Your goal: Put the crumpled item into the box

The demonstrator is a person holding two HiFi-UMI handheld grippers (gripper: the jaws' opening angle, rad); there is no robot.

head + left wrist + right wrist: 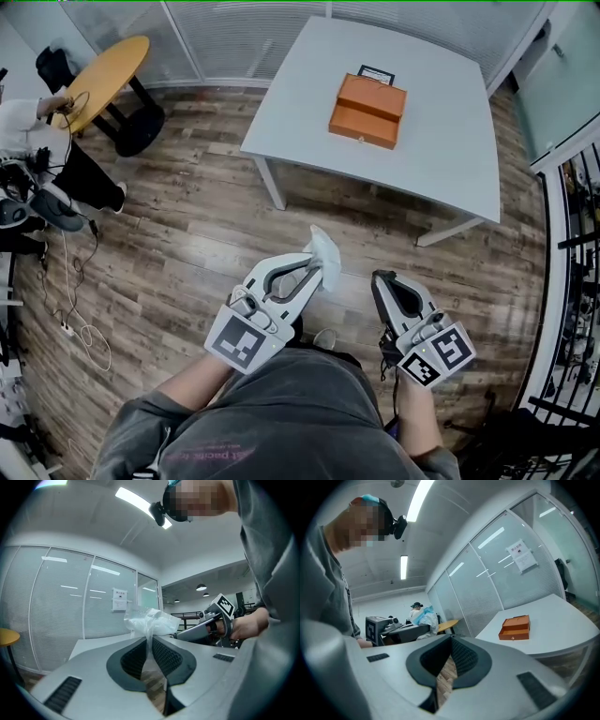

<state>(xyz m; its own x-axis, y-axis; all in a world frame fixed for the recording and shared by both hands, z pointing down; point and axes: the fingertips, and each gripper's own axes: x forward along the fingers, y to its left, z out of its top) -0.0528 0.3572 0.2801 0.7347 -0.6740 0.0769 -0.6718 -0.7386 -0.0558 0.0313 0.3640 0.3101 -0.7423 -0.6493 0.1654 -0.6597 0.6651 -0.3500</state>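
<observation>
The left tool (pixel 314 265) is pinching a crumpled white see-through plastic item (pixel 325 251). In the left gripper view its two dark pads are closed on the thin lower part of the item, and the puffy part sticks out past the tips. The right tool (pixel 382 279) has its jaws pressed together with nothing between them. An orange box (pixel 368 111) with its lid open sits on a pale grey counter (pixel 441 141). A small dark-framed card lies on the counter just behind the box. The crumpled item is not in the box. It is well apart from the box, on the person's side of it, held up over the brown wooden floor (pixel 187 234). The left tool is a bit to the left of the box, and the right tool is about in line with it. Both are held close to the person's grey shirt (pixel 291 403), far nearer to the person than the box is. A round yellow table (pixel 103 75) stands far to the left of the box, and a person in white (pixel 28 131) is beside that table.
</observation>
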